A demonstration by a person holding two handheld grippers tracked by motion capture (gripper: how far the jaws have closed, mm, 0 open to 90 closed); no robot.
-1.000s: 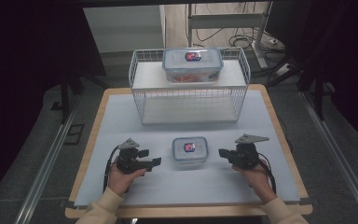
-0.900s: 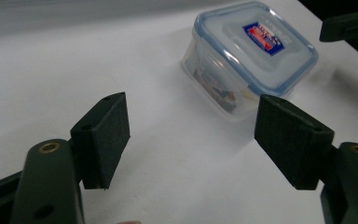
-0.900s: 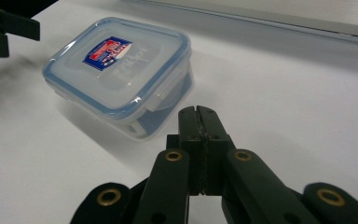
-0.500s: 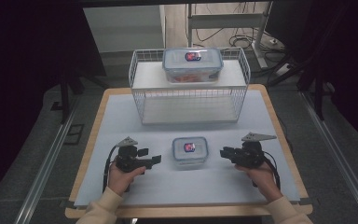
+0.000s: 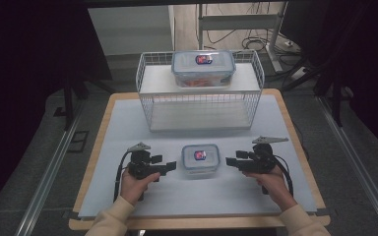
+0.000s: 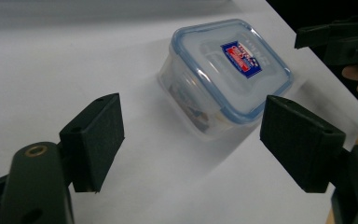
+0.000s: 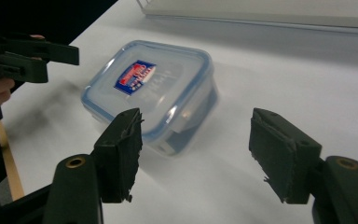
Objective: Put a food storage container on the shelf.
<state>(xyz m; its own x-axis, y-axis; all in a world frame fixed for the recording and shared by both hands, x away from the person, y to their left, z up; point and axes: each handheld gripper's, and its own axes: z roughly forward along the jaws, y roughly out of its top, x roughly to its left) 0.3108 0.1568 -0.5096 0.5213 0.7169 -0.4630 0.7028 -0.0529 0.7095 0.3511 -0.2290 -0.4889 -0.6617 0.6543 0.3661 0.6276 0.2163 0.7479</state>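
Flanking the small box [image 5: 200, 159] on the bench [image 5: 128, 123], you hold the left gripper [image 5: 170, 168] just to its left and the right gripper [image 5: 229, 161] just to its right, each with jaws spread apart and clamped on nothing. Neither touches the small box. Behind it stands a wire rack [image 5: 147, 105] carrying a larger box [image 5: 203, 68].

Between your two sets of fingers sits a small container [image 5: 200, 160] of clear glossy plastic, lid smooth with a printed paper sticker. Your left gripper [image 6: 191, 140] and right gripper [image 7: 196, 154] wear matt black, slightly rough pads. Beyond them, white-coated wire rack [image 5: 147, 105]; matt white sheet over a wooden table [image 5: 101, 128].
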